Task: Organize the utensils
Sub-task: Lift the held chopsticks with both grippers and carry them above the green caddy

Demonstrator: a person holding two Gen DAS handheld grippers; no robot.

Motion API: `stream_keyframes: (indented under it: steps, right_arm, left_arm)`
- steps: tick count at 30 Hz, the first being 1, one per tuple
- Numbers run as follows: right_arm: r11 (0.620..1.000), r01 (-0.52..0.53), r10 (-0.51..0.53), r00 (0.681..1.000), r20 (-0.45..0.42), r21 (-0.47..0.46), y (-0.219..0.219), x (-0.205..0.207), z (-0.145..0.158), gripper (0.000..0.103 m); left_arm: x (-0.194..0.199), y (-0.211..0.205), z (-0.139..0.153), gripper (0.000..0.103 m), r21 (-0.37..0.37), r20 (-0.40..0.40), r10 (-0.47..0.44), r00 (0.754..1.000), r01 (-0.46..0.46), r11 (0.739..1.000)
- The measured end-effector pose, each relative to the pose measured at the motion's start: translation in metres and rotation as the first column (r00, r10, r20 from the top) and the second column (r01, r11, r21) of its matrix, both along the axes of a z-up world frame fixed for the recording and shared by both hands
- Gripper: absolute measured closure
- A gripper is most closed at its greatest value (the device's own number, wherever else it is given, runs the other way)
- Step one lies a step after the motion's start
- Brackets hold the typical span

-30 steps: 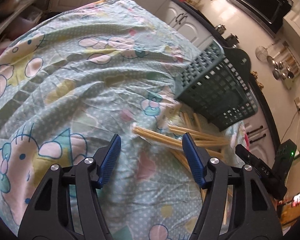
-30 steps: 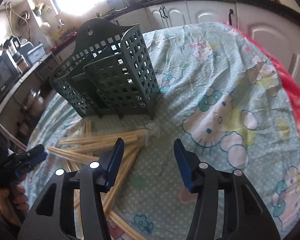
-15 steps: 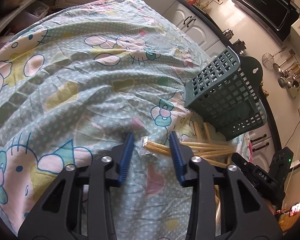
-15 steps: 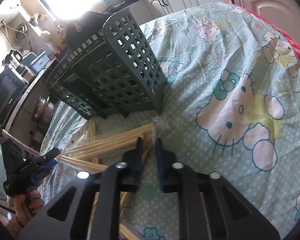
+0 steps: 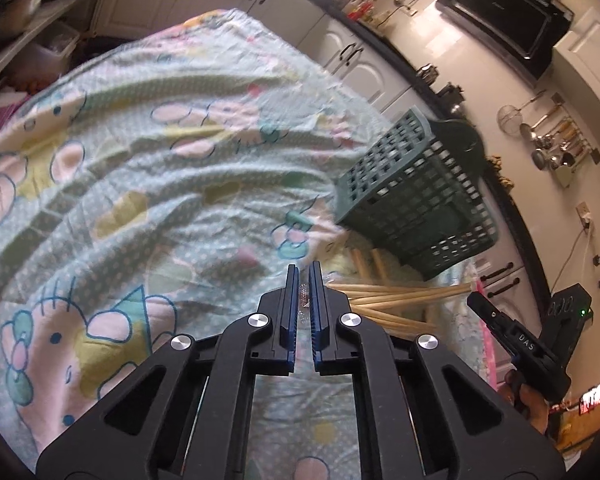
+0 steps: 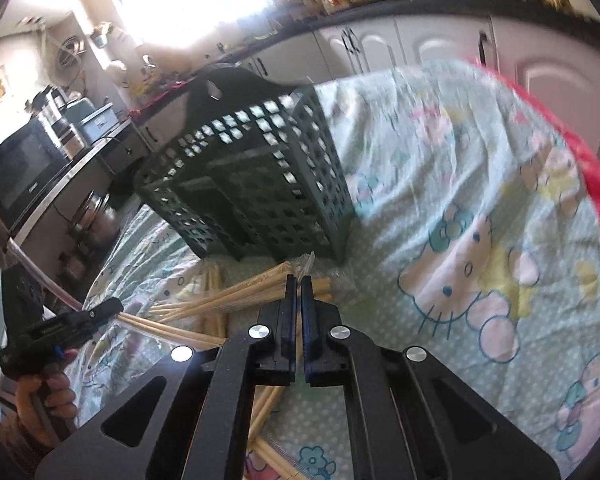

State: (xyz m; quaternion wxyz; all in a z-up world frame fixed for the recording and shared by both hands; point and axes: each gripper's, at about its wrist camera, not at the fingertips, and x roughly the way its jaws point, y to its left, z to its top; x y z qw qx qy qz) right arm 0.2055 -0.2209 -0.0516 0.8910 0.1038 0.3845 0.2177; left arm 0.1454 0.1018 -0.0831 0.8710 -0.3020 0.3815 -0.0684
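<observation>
My left tongs point(image 5: 304, 280) and right tongs point(image 6: 295, 292) have just closed, each pinching a wrapped chopstick bundle point(image 6: 236, 294); the green basket point(image 6: 260, 184) stands just beyond them.

basket point(image 6: 260, 184) on tablecloth point(image 6: 460, 200) | chopsticks point(image 6: 236, 292) before basket

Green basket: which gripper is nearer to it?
Right. The right gripper, just closed on chopsticks, sits directly before the green basket; the left gripper, just closed on a wrapper end, is farther off to its side.
</observation>
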Motion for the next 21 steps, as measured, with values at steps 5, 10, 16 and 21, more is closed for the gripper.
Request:
stream_keyframes:
  steps: [5, 10, 16, 21]
  right_arm:
    - [0.998, -0.039, 0.043, 0.995, 0.089, -0.044, 0.012, -0.016, 0.024, 0.101]
    - [0.994, -0.074, 0.089, 0.98, 0.177, -0.085, 0.025, -0.031, 0.046, 0.101]
    - [0.988, -0.114, 0.136, 0.959, 0.249, -0.102, 0.039, -0.045, 0.071, 0.101]
    - [0.982, -0.147, 0.176, 0.938, 0.298, -0.116, 0.05, -0.054, 0.09, 0.101]
  left_arm:
    - [-0.01, -0.006, 0.024, 0.101, 0.026, 0.075, -0.016, 0.997, 0.014, 1.0]
    - [-0.015, -0.016, 0.048, 0.101, 0.05, 0.134, -0.048, 0.99, 0.041, 0.998]
    - [-0.015, -0.03, 0.072, 0.102, 0.072, 0.185, -0.096, 0.978, 0.083, 0.994]
    - [-0.016, -0.044, 0.091, 0.102, 0.098, 0.228, -0.141, 0.963, 0.121, 0.988]
